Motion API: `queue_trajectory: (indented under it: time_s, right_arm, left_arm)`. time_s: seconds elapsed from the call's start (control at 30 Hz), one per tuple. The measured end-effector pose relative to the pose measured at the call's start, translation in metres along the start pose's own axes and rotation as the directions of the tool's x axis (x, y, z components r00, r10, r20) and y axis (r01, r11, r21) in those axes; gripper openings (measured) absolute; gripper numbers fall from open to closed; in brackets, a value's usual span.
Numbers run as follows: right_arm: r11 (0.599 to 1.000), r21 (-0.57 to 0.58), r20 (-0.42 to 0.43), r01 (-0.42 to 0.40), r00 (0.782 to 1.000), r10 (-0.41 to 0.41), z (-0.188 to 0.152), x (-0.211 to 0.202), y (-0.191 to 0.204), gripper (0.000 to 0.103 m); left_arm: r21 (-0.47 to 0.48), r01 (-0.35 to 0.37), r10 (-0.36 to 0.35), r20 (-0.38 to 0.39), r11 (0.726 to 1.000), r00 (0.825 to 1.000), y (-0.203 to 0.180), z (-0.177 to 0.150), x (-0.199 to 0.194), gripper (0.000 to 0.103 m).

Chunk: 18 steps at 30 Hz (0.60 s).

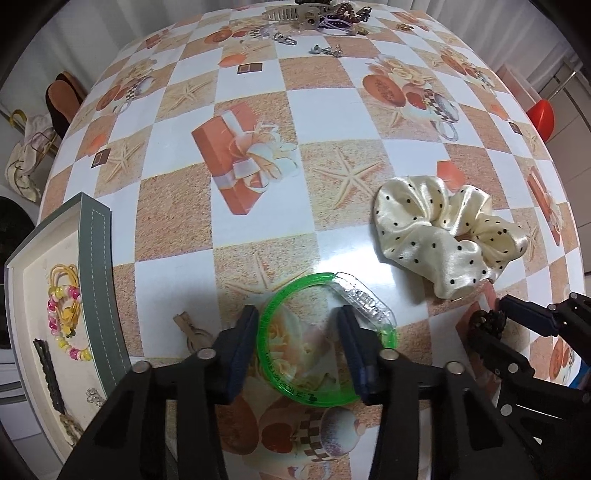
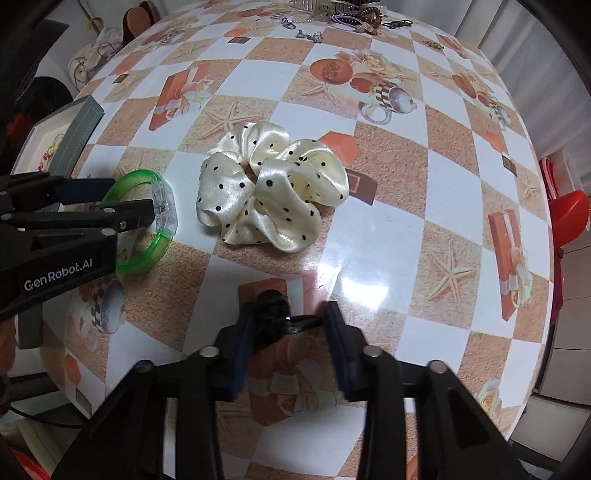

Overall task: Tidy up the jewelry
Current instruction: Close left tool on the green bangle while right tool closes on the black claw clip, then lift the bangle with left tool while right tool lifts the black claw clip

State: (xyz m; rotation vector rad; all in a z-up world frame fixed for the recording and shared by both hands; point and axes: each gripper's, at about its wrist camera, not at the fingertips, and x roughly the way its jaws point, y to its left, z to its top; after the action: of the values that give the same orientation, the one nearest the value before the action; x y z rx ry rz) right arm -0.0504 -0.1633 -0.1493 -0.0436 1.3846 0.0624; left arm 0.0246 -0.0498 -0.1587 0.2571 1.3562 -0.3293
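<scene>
A round worktop point(image 1: 325, 110) in a checked, starfish-printed cloth reflects overhead light; a red chair point(image 2: 569, 218) stands beside it, pale curtains point(image 1: 517, 33) behind.

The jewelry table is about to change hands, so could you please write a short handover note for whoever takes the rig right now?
Left gripper: straddling the green bangle, whether gripping is unclear.
Right gripper: around the black hair clip, also not clearly clamped.
Both items lie on the table.
Done: beaded bracelet and a few other pieces already lie in the tray.
Left: bangle, clip, polka-dot scrunchie, plus the pile of accessories at the far edge.
</scene>
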Motion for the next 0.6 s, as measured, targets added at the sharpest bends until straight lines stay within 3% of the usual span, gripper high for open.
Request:
queue_trajectory:
  time_s: [0.07, 0.17, 0.2, 0.4, 0.6]
  right_arm:
    - [1.000, 0.006, 0.000, -0.003, 1.000, 0.003, 0.001, 0.000, -0.002, 0.039]
    - [1.000, 0.022, 0.000, -0.018, 1.000, 0.018, 0.004, -0.001, -0.001, 0.039]
    - [0.999, 0.034, -0.003, -0.032, 0.999, 0.032, 0.005, -0.001, -0.003, 0.039]
    - [0.986, 0.114, -0.017, -0.123, 0.992, 0.126, 0.011, -0.004, -0.023, 0.039]
    - [0.974, 0.161, -0.019, -0.161, 0.986, 0.166, 0.015, -0.008, -0.038, 0.039]
  left_arm:
    - [-0.006, -0.001, 0.001, 0.000, 1.000, 1.000, -0.005, 0.001, -0.001, 0.042]
    - [-0.016, -0.006, 0.006, 0.002, 1.000, 1.000, -0.003, 0.001, -0.004, 0.021]
    - [-0.022, -0.002, 0.002, 0.001, 1.000, 1.000, -0.002, 0.000, -0.005, 0.019]
    - [-0.063, 0.027, -0.025, 0.029, 0.998, 0.999, 0.011, -0.004, -0.017, 0.018]
    - [-0.090, 0.046, -0.042, 0.044, 0.995, 0.998, 0.019, -0.011, -0.023, 0.018]
